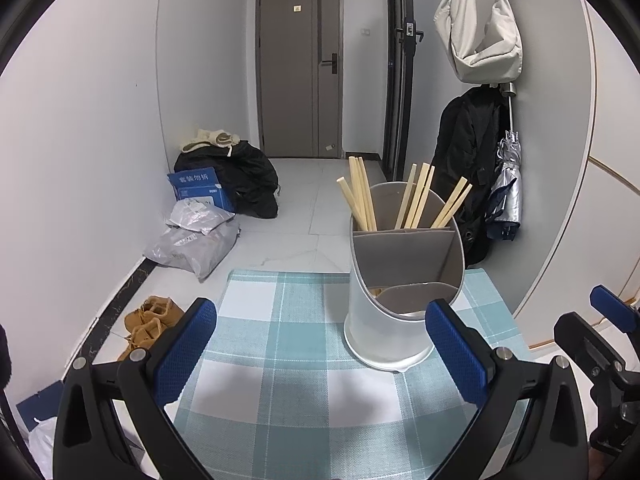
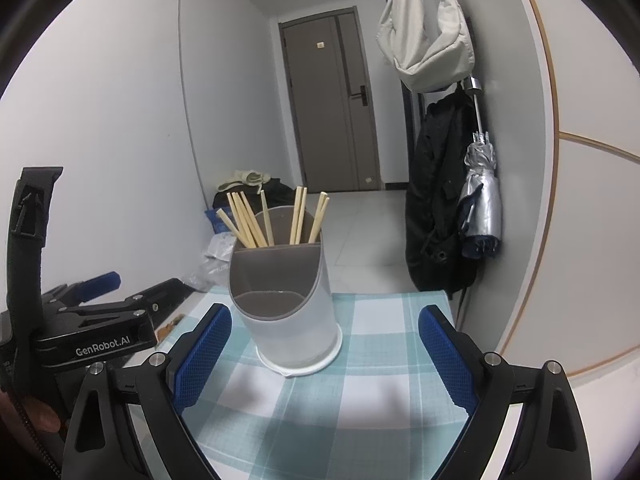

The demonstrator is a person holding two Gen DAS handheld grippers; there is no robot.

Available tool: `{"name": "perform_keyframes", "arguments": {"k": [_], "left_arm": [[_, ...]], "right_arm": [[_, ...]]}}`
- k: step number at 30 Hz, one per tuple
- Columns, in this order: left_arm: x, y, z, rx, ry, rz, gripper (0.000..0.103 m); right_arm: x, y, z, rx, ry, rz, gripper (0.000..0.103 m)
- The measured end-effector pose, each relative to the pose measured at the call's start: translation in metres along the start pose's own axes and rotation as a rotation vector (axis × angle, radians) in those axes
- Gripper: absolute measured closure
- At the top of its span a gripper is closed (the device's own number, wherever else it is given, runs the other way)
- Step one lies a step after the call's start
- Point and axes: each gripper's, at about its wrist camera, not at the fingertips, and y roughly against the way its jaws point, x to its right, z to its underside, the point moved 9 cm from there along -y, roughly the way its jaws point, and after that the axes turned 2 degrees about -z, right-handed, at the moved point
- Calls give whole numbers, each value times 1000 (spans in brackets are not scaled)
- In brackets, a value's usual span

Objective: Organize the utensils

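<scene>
A white utensil holder with a grey divided insert stands upright on the teal checked tablecloth. Several wooden chopsticks lean in its rear compartment; the front compartments look bare from here. My left gripper is open, its right fingertip just in front of the holder's base, nothing between the blue pads. In the right wrist view the same holder and chopsticks sit just beyond my open right gripper. The left gripper's body shows at the left there.
The table is small, with the cloth's far edge just behind the holder and a white wall close on the right. A black coat, folded umbrella and beige bag hang there. Bags, boxes and shoes lie on the floor at the left.
</scene>
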Motion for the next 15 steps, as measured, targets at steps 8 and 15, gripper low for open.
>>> {"name": "perform_keyframes", "arguments": {"k": [8, 15], "left_arm": [[0, -2, 1, -13, 8, 6, 1], [-2, -3, 3, -18, 27, 4, 1]], "right_arm": [[2, -2, -1, -3, -18, 2, 8], [1, -1, 0, -2, -13, 3, 8]]}}
